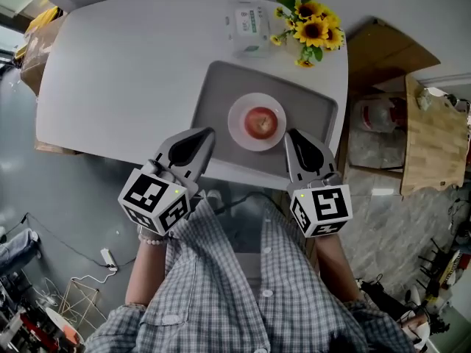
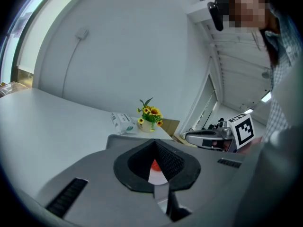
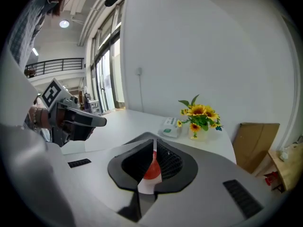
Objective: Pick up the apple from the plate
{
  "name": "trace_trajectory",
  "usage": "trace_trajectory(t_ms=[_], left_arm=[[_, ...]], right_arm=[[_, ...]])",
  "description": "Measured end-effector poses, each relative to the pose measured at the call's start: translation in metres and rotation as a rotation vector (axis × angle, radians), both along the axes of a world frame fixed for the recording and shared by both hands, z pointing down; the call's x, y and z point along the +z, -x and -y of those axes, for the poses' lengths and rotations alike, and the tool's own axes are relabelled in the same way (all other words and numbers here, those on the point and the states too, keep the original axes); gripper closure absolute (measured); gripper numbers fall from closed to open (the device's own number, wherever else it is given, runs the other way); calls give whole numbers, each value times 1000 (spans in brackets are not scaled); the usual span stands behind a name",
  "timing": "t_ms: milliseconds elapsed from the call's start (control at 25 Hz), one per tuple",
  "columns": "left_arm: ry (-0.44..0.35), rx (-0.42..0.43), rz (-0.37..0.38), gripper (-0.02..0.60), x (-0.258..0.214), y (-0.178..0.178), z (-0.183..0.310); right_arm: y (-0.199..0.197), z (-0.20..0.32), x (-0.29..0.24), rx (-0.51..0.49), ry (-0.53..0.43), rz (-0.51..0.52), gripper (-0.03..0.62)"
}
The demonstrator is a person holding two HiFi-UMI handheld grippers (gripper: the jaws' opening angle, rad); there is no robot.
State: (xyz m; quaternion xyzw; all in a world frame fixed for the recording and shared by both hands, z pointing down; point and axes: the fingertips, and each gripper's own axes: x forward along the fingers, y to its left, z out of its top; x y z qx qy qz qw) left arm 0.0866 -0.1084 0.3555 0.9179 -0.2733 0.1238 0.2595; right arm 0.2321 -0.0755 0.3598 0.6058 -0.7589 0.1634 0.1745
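A red apple (image 1: 260,122) sits on a small white plate (image 1: 237,127), which rests on a grey tray (image 1: 215,87) near the table's front edge. My left gripper (image 1: 207,134) hovers just left of the plate, shut and holding nothing. On the other side, my right gripper (image 1: 294,135) is also shut and empty, just right of the plate. In the left gripper view only a red sliver of the apple (image 2: 155,164) shows behind the closed jaws of the left gripper (image 2: 154,144). The right gripper view shows more of the apple (image 3: 152,170) behind the right gripper (image 3: 155,144).
A pot of sunflowers (image 1: 313,26) and a tissue pack (image 1: 250,24) stand at the far edge of the white table (image 1: 118,72). A wooden shelf (image 1: 434,134) and a cardboard box (image 1: 383,50) lie to the right of the table. Cables lie on the floor below.
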Motion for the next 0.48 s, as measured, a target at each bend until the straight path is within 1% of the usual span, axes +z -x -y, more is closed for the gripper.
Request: trace_trajectory(t_ms=[280, 480], left_arm=[[106, 4, 101, 572, 42, -16, 16], [180, 13, 187, 572, 72, -22, 24]], right_arm=[[-25, 16, 41, 36, 116, 22, 560], [-32, 20, 71, 34, 207, 39, 560]])
